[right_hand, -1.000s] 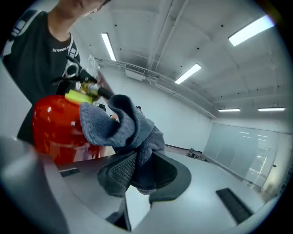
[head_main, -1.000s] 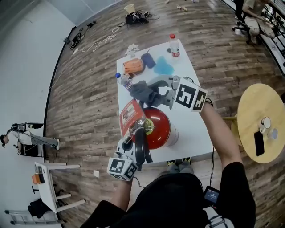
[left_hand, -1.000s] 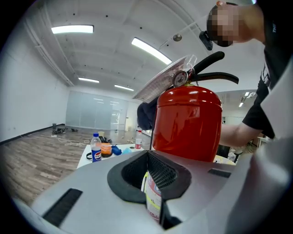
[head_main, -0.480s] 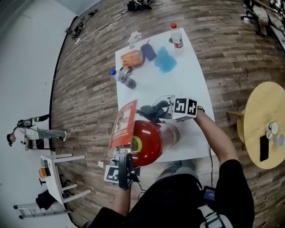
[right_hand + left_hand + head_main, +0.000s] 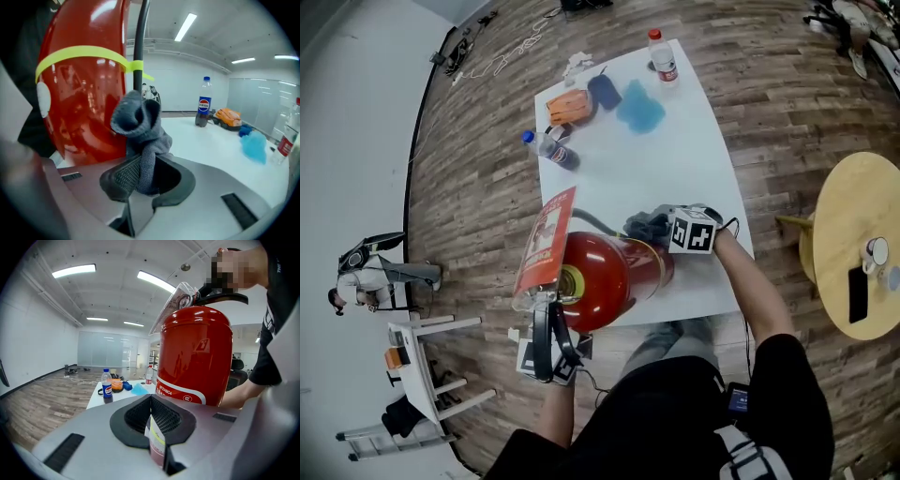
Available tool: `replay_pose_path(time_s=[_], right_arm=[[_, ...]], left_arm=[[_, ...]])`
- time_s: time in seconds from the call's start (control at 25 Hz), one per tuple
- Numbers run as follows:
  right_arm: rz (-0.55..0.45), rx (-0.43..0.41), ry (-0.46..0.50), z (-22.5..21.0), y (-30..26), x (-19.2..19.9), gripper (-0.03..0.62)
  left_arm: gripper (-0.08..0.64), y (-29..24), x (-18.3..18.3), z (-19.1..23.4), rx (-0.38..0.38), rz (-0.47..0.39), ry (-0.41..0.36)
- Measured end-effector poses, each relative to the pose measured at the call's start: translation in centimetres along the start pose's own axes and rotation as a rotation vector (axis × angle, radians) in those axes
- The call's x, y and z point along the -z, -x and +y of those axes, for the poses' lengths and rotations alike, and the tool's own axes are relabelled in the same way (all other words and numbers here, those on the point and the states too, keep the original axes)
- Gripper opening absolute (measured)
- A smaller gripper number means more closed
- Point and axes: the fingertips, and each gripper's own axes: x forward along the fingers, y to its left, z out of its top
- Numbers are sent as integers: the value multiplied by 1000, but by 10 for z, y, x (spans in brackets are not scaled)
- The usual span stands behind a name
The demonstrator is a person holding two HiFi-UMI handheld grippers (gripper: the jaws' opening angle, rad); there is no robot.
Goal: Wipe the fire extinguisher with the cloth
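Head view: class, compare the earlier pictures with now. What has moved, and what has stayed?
The right gripper, shut on the grey cloth, has drawn it down the fire extinguisher toward its base. The left gripper keeps its place beside it, shut on a thin card; the things on the table have not moved.

Red fire extinguisher (image 5: 600,277) on table (image 5: 675,169), cloth (image 5: 645,225) beside

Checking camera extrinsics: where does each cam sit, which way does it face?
Head view: on the head, steeply down at fire extinguisher on white table; left gripper, right gripper, forearms show.
Left gripper view: on that gripper, facing the extinguisher; jaws pinch a thin card; forearm shows.
Right gripper view: likewise, facing its side; jaws grip grey cloth.
Shared: the extinguisher.
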Motion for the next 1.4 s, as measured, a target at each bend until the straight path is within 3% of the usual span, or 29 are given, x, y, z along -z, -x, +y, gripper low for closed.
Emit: replay_pose_path(time_s=[0.2, 0.36, 0.64, 0.8, 0.92, 1.12, 1.24, 1.4], right_arm=[[112, 101, -94, 39, 26, 41, 83], [139, 249, -233, 72, 36, 53, 83], [148, 466, -507, 144, 25, 50, 83], [119, 618, -672, 166, 7, 34, 83], [100, 683, -758, 178, -10, 24, 83], [93, 673, -774, 214, -51, -1, 83], [56, 730, -733, 176, -92, -37, 83], [49, 865, -767, 143, -121, -54, 84]], left_arm=[[22, -1, 1, -5, 9, 1, 7], [22, 3, 9, -10, 87, -1, -6], [23, 31, 25, -1, 238, -19, 8], [23, 54, 37, 27, 281, -16, 17], [23, 66, 47, 47, 304, -19, 26], [23, 91, 60, 59, 343, -18, 36], [23, 95, 55, 93, 353, -48, 24], [23, 108, 66, 123, 331, -50, 27]])
